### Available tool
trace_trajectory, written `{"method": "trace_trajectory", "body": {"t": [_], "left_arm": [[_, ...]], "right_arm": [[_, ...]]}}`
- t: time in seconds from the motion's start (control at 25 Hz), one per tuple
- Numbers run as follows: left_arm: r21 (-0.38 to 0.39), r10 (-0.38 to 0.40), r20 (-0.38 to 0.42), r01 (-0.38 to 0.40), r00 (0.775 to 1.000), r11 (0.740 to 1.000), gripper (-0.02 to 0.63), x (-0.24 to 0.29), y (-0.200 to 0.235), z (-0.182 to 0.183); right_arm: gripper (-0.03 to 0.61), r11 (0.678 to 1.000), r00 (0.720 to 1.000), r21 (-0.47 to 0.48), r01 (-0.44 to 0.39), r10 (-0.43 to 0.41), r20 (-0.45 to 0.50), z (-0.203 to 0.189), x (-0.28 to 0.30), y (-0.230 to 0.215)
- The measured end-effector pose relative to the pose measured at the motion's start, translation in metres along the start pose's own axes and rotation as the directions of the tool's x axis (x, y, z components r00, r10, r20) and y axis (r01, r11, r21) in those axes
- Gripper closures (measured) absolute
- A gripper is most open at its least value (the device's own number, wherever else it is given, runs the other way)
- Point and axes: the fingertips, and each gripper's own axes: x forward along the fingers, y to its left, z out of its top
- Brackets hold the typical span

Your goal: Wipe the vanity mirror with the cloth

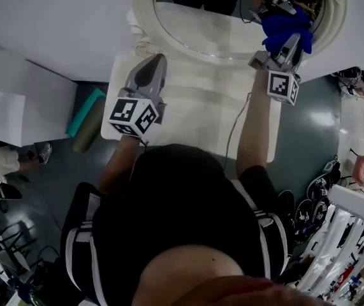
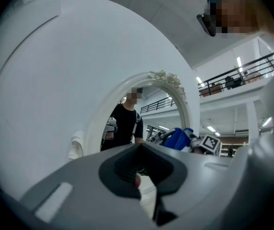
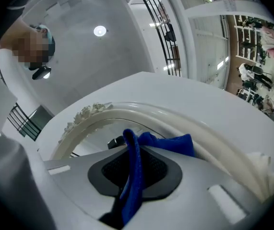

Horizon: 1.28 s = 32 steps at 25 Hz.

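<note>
Right gripper (image 1: 290,43): clamped on a fold of the blue cloth (image 1: 288,27), which bunches out past the jaw tips so fabric rather than plastic meets the glass.
Blue cloth: appears pressed against the right side of the vanity mirror (image 1: 201,24), just inside its white ornate frame (image 3: 175,119).
Vanity mirror: upright at the back of the white vanity top (image 1: 194,113), against the wall.
Left gripper (image 1: 158,61): jaws pressed together with nothing between them, held over the vanity top below the mirror's left side. It is apart from the glass, probably to keep out of the wiping path.
Step in hand: wiping seems to be at the right edge, with the glass leftward likely remaining.
</note>
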Motion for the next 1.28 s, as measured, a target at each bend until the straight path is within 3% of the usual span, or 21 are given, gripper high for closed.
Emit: {"method": "trace_trajectory", "body": {"t": [0.2,0.4,0.6,0.76,0.88,1.04,1.28], "left_arm": [[-0.008,0.018,-0.007,-0.018,1.000,1.000,0.603,0.000,0.005,-0.003],[-0.011,0.027,-0.016,-0.027,0.999,1.000,0.603,0.001,0.012,-0.003],[-0.024,0.026,-0.021,-0.027,0.999,0.999,0.603,-0.001,0.007,-0.004],[-0.035,0.019,-0.027,-0.020,0.999,0.999,0.603,0.004,0.015,-0.011],[-0.047,0.021,-0.028,-0.022,0.999,0.999,0.603,0.007,0.023,-0.014],[-0.050,0.029,-0.031,-0.030,0.999,0.998,0.603,0.011,0.021,-0.022],[-0.059,0.043,-0.025,-0.044,0.999,0.997,0.603,0.011,0.026,-0.019]], "right_arm": [[0.535,0.999,1.000,-0.012,-0.031,0.031,0.003,0.012,0.034,0.015],[0.537,0.988,0.996,-0.123,-0.093,0.091,-0.026,0.027,0.056,0.048],[0.535,0.932,0.975,-0.293,-0.215,0.190,-0.111,0.047,0.085,0.102],[0.535,0.872,0.957,-0.400,-0.282,0.228,-0.177,0.037,0.099,0.131],[0.535,0.808,0.941,-0.485,-0.335,0.255,-0.224,0.027,0.107,0.150],[0.535,0.687,0.897,-0.578,-0.440,0.312,-0.313,0.016,0.111,0.173],[0.535,0.459,0.808,-0.665,-0.589,0.346,-0.476,-0.006,0.118,0.224]]}}
